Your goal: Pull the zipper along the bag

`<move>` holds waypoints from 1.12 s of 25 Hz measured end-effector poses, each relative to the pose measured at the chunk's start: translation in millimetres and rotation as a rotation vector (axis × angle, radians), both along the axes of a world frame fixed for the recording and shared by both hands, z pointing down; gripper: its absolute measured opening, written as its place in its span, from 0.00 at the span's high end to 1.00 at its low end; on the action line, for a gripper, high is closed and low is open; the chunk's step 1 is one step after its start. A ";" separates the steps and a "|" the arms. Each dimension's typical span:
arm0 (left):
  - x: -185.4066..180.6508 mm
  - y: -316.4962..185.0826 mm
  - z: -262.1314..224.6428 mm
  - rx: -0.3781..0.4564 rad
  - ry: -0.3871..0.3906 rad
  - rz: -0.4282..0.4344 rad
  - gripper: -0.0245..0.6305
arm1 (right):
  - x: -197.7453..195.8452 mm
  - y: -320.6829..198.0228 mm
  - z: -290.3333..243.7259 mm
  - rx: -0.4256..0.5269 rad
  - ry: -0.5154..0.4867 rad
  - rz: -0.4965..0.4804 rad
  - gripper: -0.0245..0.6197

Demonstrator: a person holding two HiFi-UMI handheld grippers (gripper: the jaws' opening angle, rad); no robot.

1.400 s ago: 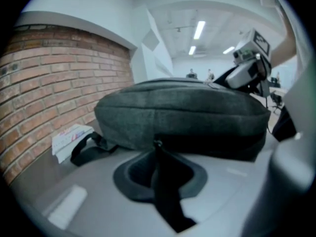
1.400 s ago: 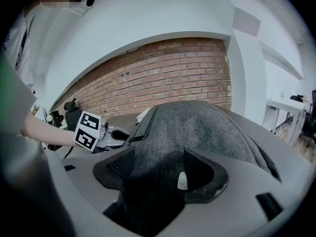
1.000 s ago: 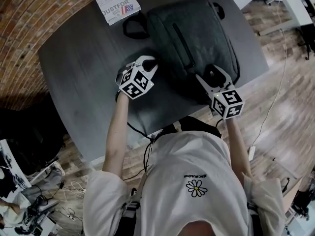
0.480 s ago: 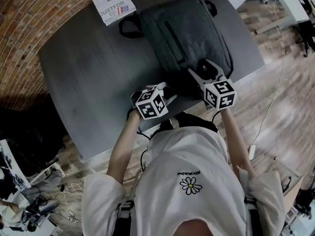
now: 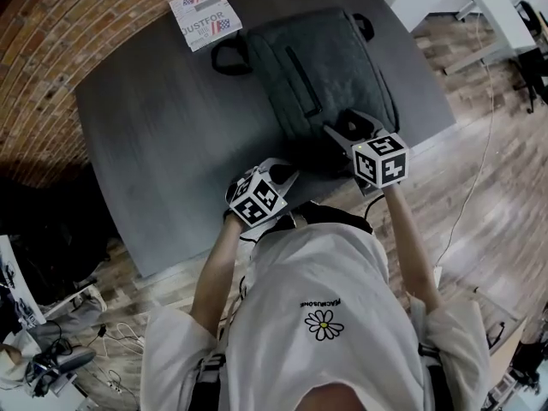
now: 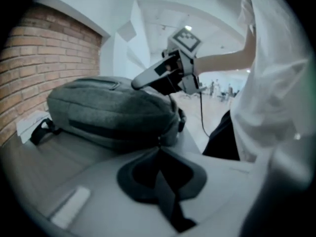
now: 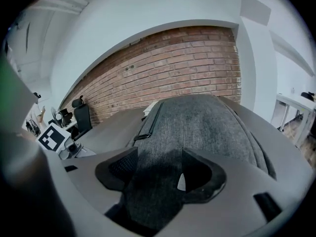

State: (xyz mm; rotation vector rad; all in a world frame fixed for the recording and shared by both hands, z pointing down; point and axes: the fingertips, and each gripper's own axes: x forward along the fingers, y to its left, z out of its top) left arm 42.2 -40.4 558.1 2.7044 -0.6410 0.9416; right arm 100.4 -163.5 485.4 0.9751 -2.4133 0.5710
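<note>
A dark grey bag [image 5: 330, 62] lies on the grey table [image 5: 163, 144], also seen in the left gripper view [image 6: 113, 110] and the right gripper view [image 7: 202, 127]. My left gripper [image 5: 286, 172] is at the bag's near left corner. Its jaws [image 6: 159, 149] are shut, with their tips against the bag's lower seam, on what looks like the small zipper pull [image 6: 159, 142]. My right gripper [image 5: 349, 125] rests on top of the bag's near end. Its jaws [image 7: 155, 169] are closing, with the bag's fabric between the pads.
A printed booklet [image 5: 205, 14] lies at the table's far edge beside the bag's black carry strap [image 5: 224, 56]. A closed front pocket zipper [image 5: 301, 80] runs along the bag's top. The table's near edge is right under both grippers. A brick wall [image 7: 163, 68] stands behind.
My left gripper has travelled from the bag's left side towards me, round to the near corner, staying shut. The right gripper stayed on the bag's near end, its jaws narrowing slightly.
</note>
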 end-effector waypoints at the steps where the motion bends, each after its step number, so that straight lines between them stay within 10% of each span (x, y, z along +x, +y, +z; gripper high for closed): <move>1: -7.5 1.1 -0.2 0.012 -0.010 -0.018 0.96 | -4.8 2.9 -0.3 -0.010 0.012 -0.020 0.55; 5: -57.9 1.8 -3.9 0.001 -0.017 -0.073 0.97 | -38.8 25.3 -2.4 -0.048 0.095 -0.169 0.63; 9: -123.0 -9.2 -11.3 0.050 -0.125 -0.131 0.97 | -80.3 55.6 2.5 0.016 0.316 -0.460 0.96; 16: -259.3 -18.4 -34.8 0.078 -0.237 -0.390 0.97 | -130.8 58.8 -4.0 0.149 0.350 -0.639 0.96; 21: -225.7 -11.4 -36.9 0.185 -0.191 -0.351 0.95 | -138.8 51.0 5.4 0.131 0.335 -0.652 0.96; 23: -193.0 -15.6 -26.2 0.148 -0.123 -0.303 0.78 | -139.7 51.8 5.5 0.141 0.327 -0.653 0.96; 28: -149.3 -31.5 -6.0 0.097 -0.090 -0.183 0.80 | -142.2 52.6 7.3 0.141 0.325 -0.653 0.96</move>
